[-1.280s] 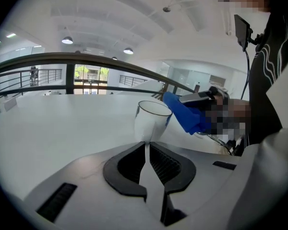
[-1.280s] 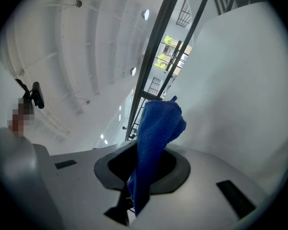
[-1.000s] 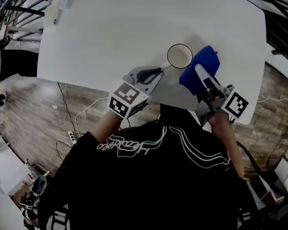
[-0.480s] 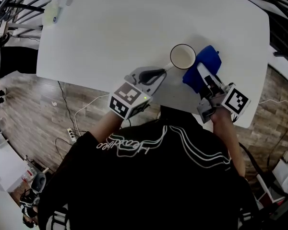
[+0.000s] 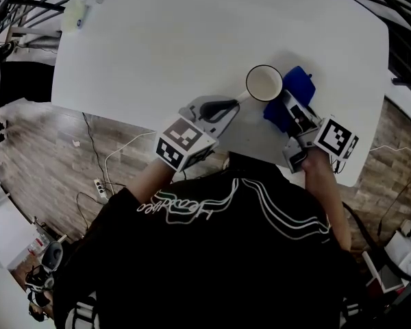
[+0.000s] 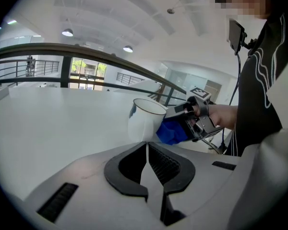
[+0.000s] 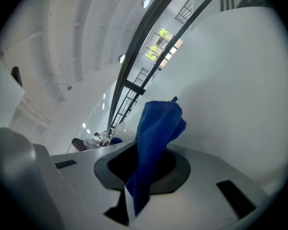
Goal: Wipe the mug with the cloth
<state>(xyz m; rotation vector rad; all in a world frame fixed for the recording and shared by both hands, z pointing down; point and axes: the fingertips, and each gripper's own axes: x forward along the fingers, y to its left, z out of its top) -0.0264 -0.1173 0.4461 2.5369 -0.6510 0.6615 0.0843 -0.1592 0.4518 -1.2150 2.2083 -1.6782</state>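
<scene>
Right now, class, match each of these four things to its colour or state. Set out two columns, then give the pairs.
Column one:
1 mug
2 cloth
3 left tongs
4 right tongs

Column two:
A blue
B shut on the cloth
C white, upright
D shut on the mug's handle

Pairs: 1-C, 2-A, 3-D, 4-B
</scene>
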